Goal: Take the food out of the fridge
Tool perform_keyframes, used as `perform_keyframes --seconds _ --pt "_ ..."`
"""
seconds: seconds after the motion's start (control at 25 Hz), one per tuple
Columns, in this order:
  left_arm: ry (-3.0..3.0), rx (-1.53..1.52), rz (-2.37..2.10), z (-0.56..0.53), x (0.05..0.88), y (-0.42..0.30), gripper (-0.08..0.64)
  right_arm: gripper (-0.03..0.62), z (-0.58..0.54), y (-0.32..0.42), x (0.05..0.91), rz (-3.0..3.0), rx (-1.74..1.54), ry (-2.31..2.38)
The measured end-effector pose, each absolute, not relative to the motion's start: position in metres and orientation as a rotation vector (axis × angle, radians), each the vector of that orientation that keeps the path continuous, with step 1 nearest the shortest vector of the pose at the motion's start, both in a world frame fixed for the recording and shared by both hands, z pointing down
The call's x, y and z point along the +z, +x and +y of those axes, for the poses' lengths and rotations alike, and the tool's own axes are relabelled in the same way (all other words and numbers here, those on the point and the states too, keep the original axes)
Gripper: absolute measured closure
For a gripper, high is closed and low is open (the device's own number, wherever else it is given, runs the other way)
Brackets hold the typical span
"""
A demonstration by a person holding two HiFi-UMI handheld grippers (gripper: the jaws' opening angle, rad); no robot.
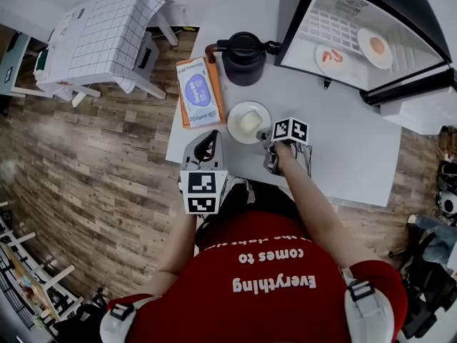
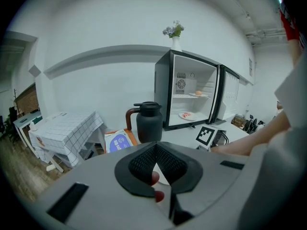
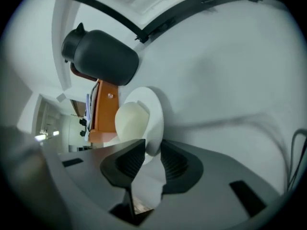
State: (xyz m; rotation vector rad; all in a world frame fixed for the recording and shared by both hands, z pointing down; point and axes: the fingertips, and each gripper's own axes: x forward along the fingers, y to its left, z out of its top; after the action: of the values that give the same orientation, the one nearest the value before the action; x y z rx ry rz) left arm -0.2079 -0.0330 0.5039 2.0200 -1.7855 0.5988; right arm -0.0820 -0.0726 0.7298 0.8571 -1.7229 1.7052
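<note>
The fridge [image 1: 371,34] stands open at the table's far right. Inside it are a plate of red food [image 1: 333,59] and a plate with a round orange piece [image 1: 375,47]; the left gripper view shows the fridge [image 2: 192,97] beyond the jug. A white plate [image 1: 260,113] with a pale bun [image 1: 248,122] rests on the table near me. My right gripper [image 1: 268,143] is at its near-right rim. In the right gripper view the plate [image 3: 153,114] has its rim between my right gripper's [image 3: 147,162] open jaws. My left gripper [image 1: 208,138] hovers shut and empty at the table's near-left edge.
A black jug [image 1: 244,57] stands behind the plate. An orange tray with a blue-and-white packet [image 1: 199,91] lies at the table's left edge. A small table with a checked cloth [image 1: 107,38] stands on the wooden floor to the left. Cables run by my right hand.
</note>
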Motion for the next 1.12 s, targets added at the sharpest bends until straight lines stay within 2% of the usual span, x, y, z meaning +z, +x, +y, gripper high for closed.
perform_keyframes --seconds 0.32,0.6,0.72,0.76,0.92,1.12 --pt "2.028 0.611 -1.772 -0.030 0.510 -0.205 0.554 0.449 -0.066 -0.081 0.731 -1.584 1.341 0.863" --pt "2.044 0.617 -1.776 -0.030 0.511 -0.205 0.553 0.448 -0.102 -0.052 0.714 -1.640 0.700 0.977" --pt "2.055 0.621 -1.782 -0.032 0.507 -0.205 0.554 0.478 -0.109 -0.058 0.689 -1.767 0.546 0.995" --pt "2.047 0.625 -1.789 -0.033 0.506 -0.206 0.553 0.540 -0.109 -0.064 0.678 -1.835 0.512 0.966" --pt "2.001 0.618 -1.803 -0.038 0.505 -0.207 0.554 0.577 -0.083 -0.093 0.646 -2.093 0.536 0.743" --pt "1.995 0.552 -1.751 -0.045 0.497 -0.199 0.554 0.578 -0.054 -0.094 0.602 -2.276 0.841 0.694"
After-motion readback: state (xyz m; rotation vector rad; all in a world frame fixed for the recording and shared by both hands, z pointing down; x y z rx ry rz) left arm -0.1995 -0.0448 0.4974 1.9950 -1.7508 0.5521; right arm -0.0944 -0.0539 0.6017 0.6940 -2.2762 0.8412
